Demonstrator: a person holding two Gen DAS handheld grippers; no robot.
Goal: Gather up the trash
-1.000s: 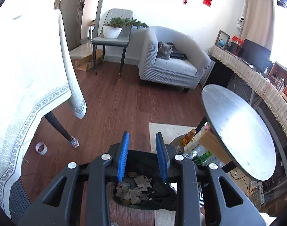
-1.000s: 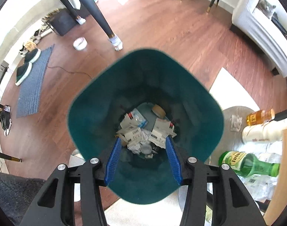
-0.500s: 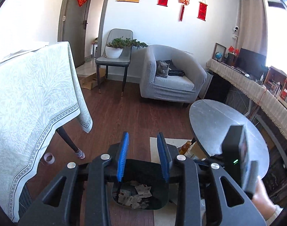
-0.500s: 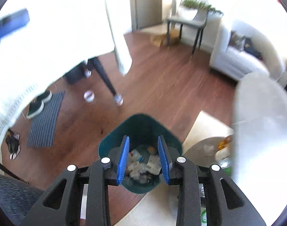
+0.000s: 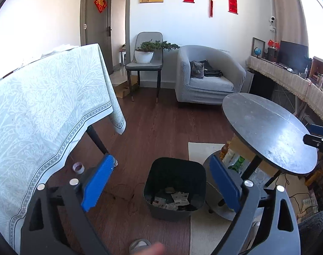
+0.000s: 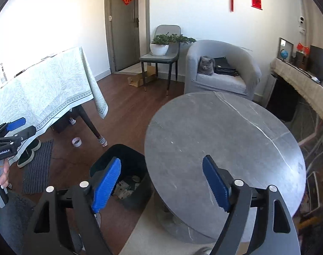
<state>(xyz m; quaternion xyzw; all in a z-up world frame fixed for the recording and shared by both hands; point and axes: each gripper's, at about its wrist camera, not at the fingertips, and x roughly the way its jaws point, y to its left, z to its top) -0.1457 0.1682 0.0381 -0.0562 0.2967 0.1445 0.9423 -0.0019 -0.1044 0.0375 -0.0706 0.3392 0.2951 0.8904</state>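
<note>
Both grippers are empty with jaws opening, so I'd go hunting for the next piece: the tape roll (image 5: 78, 167) on the floor by the table leg looks like the nearest candidate. I'd approach it low and straddle it flat. The bin (image 5: 175, 188) sits on the floor beside the round table (image 6: 225, 140), paper scraps inside. Left gripper (image 5: 160, 182) angles down over the bin; right gripper (image 6: 161, 182) tilts down above the tabletop.

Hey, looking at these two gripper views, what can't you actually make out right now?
- Bin contents: both views, paper scraps too small to read, its wall hides the rest.
- Bottles on the lower shelf: left view, round table covers most; right view hides them entirely.
- Tape roll on the floor: too small to identify surely.
</note>
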